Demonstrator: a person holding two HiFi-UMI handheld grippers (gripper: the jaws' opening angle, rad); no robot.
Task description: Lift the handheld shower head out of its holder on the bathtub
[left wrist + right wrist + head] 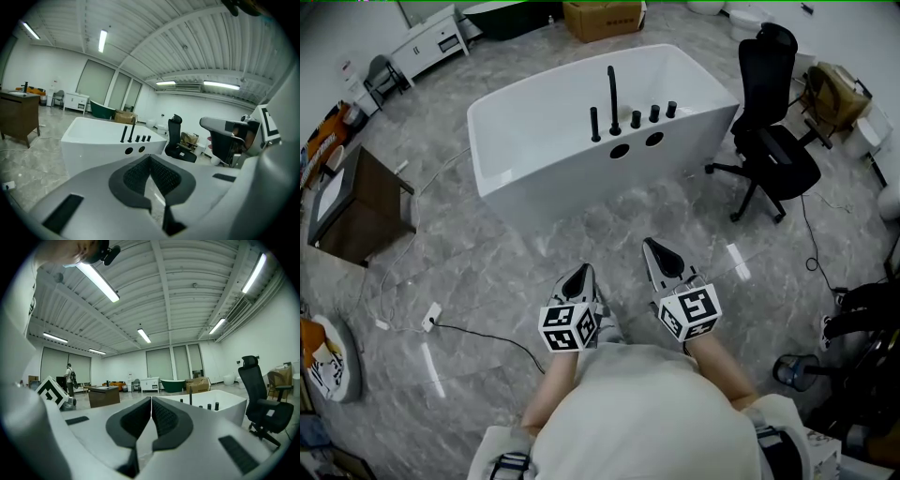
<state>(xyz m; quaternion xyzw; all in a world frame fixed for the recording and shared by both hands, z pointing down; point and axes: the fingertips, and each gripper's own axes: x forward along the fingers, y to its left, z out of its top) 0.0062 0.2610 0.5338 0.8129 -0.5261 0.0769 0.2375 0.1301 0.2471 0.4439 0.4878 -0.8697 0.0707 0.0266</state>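
Observation:
A white freestanding bathtub stands on the grey floor ahead of me. On its near rim a black handheld shower head stands upright in its holder, next to a taller black spout and three black knobs. My left gripper and right gripper hover side by side well short of the tub, both shut and empty. The left gripper view has the shower head far beyond the shut jaw tips. From the right gripper, the tub lies ahead to the right.
A black office chair stands right of the tub. A dark wooden cabinet sits at the left, with a cable and socket on the floor. A cardboard box and a white sideboard lie beyond the tub.

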